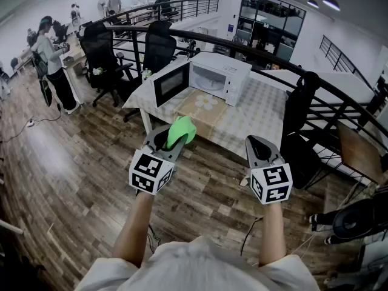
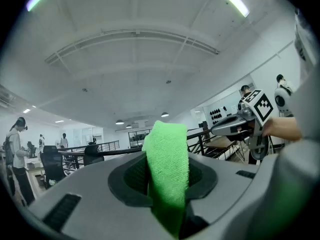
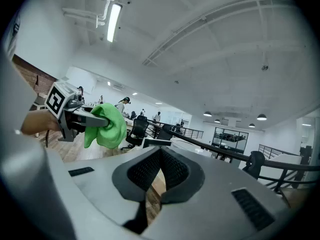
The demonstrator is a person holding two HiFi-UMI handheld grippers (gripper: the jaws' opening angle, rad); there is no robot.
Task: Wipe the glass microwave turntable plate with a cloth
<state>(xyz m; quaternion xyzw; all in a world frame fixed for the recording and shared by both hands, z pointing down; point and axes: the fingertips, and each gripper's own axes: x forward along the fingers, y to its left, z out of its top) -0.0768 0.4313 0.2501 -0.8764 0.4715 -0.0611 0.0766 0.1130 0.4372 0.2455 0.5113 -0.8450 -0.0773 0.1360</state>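
A white microwave (image 1: 219,73) stands on a table (image 1: 257,117) ahead of me, its door (image 1: 170,82) swung open to the left. I cannot make out the glass turntable plate inside the cavity from here. My left gripper (image 1: 176,136) is shut on a green cloth (image 1: 182,130), which sticks up between its jaws in the left gripper view too, as the green cloth (image 2: 167,166). My right gripper (image 1: 257,145) is held level beside it, shut and holding nothing. Both grippers are over the wooden floor, short of the table.
A beige mat with a flower print (image 1: 205,105) lies in front of the microwave. Black office chairs (image 1: 102,53) stand behind the table. A curved black railing (image 1: 285,62) runs behind it. A dark chair (image 1: 300,111) is at the table's right. A person (image 1: 53,59) stands far left.
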